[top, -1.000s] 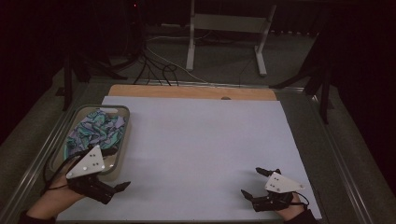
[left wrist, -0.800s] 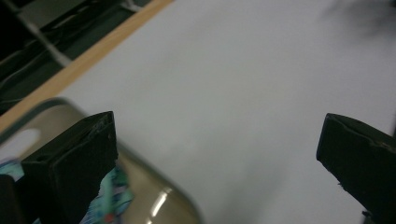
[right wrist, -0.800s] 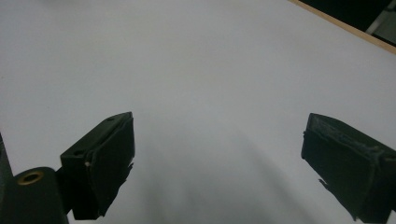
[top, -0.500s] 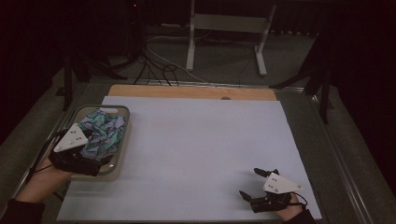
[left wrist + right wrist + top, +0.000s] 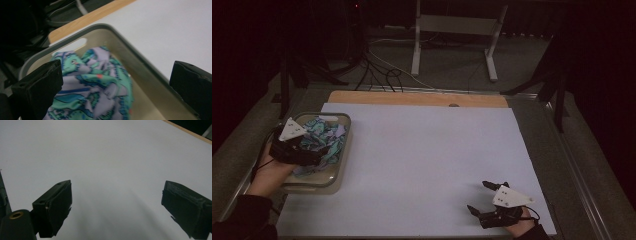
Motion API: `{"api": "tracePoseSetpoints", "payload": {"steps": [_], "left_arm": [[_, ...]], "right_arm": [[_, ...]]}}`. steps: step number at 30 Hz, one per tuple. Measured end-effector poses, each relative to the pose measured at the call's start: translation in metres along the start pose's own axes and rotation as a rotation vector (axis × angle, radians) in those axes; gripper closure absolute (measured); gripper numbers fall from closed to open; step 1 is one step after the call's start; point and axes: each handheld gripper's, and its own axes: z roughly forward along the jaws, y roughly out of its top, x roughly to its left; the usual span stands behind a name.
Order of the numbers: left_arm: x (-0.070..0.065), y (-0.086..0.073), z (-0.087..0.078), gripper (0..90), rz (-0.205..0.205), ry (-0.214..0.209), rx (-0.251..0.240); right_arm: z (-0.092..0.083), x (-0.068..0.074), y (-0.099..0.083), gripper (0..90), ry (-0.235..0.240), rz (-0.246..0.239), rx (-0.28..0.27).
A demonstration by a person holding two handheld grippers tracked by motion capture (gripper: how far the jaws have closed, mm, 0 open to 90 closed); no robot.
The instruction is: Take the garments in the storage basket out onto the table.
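Left tongs [image 5: 117,82] spread above crumpled teal-and-lilac patterned cloth [image 5: 95,87] in beige tray [image 5: 140,70]; soft, light: pinch a raised fold. Right tongs [image 5: 117,205] apart, idle.

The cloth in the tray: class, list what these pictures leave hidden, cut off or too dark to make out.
- Cloth: its lower part is cut off by the bottom edge of the left gripper view, and one black jaw covers its left side.
- Tray: in the high view the left tool and hand hide its near left corner.
- Room behind the table: too dark to read.
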Motion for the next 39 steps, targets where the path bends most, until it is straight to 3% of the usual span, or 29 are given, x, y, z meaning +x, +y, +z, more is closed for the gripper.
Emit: {"api": "tracePoseSetpoints", "payload": {"steps": [4, 7, 8, 11, 13, 16, 20, 22, 25, 27, 34, 39], "left_arm": [[0.008, -0.001, 0.014, 0.0, -0.028, 0.044, 0.02], [0.013, -0.002, 0.026, 0.0, -0.049, 0.043, 0.062], [0.016, -0.003, 0.033, 0.0, -0.068, 0.049, 0.097], [0.017, -0.004, 0.037, 0.0, -0.075, 0.056, 0.115], [0.019, -0.007, 0.049, 0.0, -0.081, 0.096, 0.155], [0.019, -0.01, 0.059, 0.0, -0.086, 0.105, 0.199], [0.02, -0.014, 0.073, 0.0, -0.093, 0.091, 0.267], [0.02, -0.015, 0.076, 0.0, -0.1, 0.091, 0.276], [0.02, -0.016, 0.086, 0.0, -0.088, 0.075, 0.339], [0.021, -0.016, 0.09, 0.0, -0.088, 0.068, 0.359], [0.023, -0.015, 0.101, 0.0, -0.095, 0.041, 0.418], [0.022, -0.017, 0.112, 0.0, -0.075, 0.028, 0.472]], "right_arm": [[0.001, 0.0, 0.0, 9.9, 0.002, -0.002, -0.001], [0.001, 0.001, 0.0, 9.9, 0.006, -0.001, 0.002], [0.001, 0.001, 0.0, 9.9, 0.009, -0.001, 0.005], [0.002, 0.001, 0.0, 9.9, 0.01, -0.001, 0.006], [0.002, 0.0, -0.001, 9.9, 0.016, 0.002, 0.001], [0.002, 0.001, -0.001, 9.9, 0.019, 0.008, -0.002], [0.002, 0.001, -0.001, 9.9, 0.024, 0.009, -0.003], [0.002, 0.001, 0.0, 9.9, 0.024, 0.01, -0.004], [0.003, 0.001, -0.001, 9.9, 0.027, 0.011, -0.006], [0.003, 0.002, -0.001, 9.9, 0.032, 0.031, -0.002], [0.003, 0.001, -0.001, 9.9, 0.039, 0.023, 0.001], [0.004, 0.001, -0.001, 9.9, 0.042, 0.023, -0.005]]}}
